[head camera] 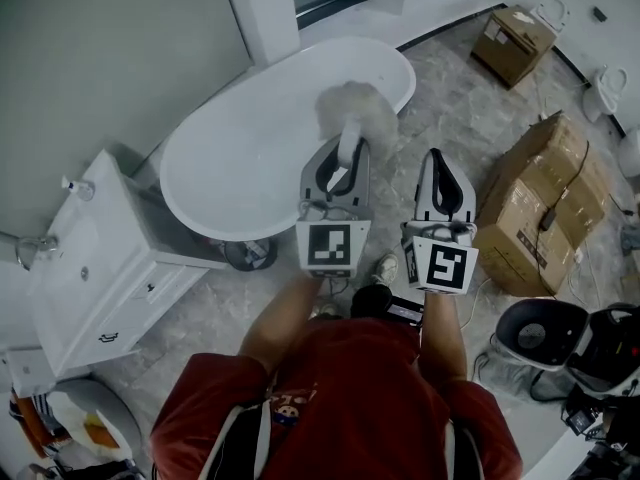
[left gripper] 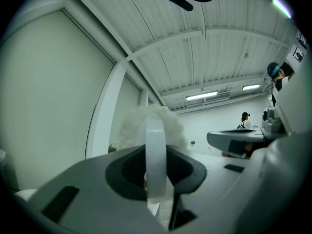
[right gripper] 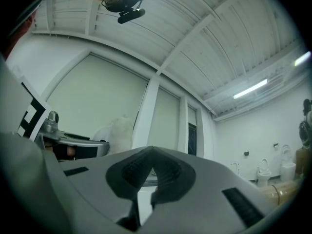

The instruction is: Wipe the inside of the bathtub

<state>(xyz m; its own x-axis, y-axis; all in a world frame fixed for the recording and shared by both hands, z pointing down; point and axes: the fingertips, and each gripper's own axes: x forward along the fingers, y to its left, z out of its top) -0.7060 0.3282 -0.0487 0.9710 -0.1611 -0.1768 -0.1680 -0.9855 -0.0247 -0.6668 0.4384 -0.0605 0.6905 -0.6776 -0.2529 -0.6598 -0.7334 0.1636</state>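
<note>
Marble floor; white bathtub (head camera: 250, 148) ahead. Fluffy duster (head camera: 357, 108) clamped by its white handle in left gripper (head camera: 338, 163), head pointing up, over tub's near end. Beside it, right gripper (head camera: 441, 168) closed, empty.

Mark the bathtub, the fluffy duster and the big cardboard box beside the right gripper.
bathtub (head camera: 235, 163), head view, bare inner surface.
fluffy duster (head camera: 357, 111), head view, its fluffy head.
big cardboard box (head camera: 535, 203), head view, its top face.
</note>
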